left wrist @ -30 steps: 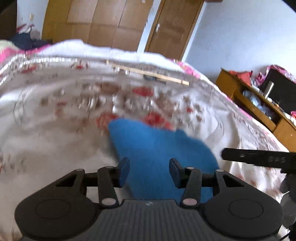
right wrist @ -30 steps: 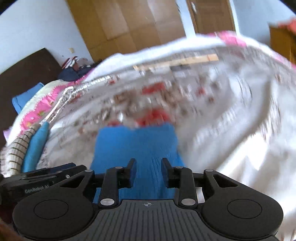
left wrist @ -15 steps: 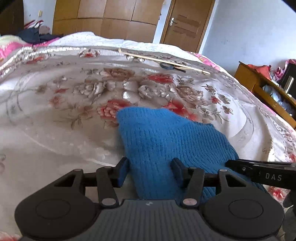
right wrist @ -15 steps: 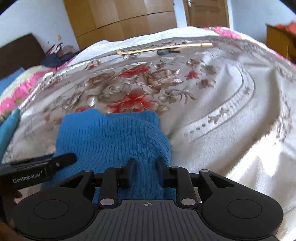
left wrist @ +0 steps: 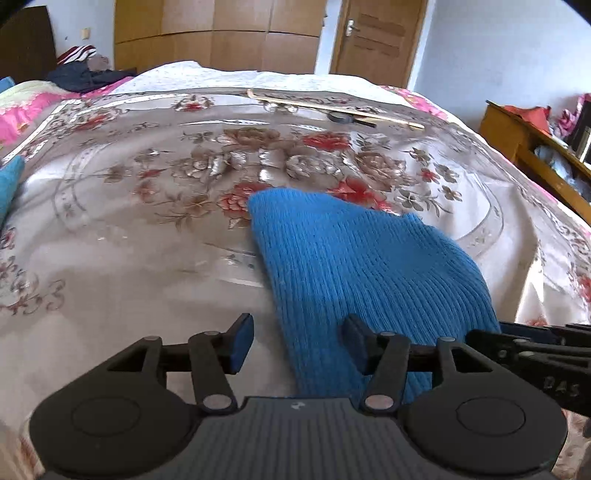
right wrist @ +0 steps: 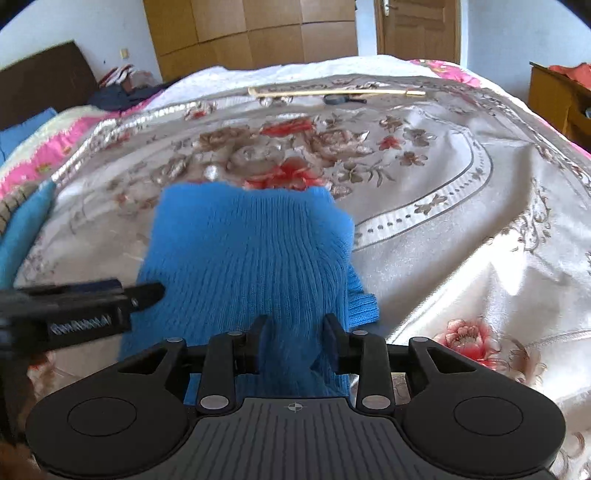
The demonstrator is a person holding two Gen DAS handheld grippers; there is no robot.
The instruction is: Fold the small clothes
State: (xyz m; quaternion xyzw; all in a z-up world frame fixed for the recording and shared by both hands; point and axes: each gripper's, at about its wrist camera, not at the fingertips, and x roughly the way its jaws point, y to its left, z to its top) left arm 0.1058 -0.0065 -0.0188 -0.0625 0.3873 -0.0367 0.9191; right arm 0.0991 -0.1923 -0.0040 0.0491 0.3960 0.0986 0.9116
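The sweater [left wrist: 362, 258] was bright blue with a ribbed knit, lying on a silvery-cream bedspread [left wrist: 129, 229] printed with red and tan roses. Both grippers [left wrist: 297, 343] [right wrist: 295, 341] were plain black. The wardrobe [left wrist: 214, 33] and door [left wrist: 376, 37] were honey-brown wood, and the wall [left wrist: 498, 48] was pale blue.

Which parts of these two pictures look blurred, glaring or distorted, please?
Left wrist view: mostly sharp; sunlit bedspread washes out at right, a shadow crosses the blue knit garment, and fisheye bows the bed. Right wrist view: the left gripper entering at left is motion-blurred; the floral middle looks soft; glare at lower right.
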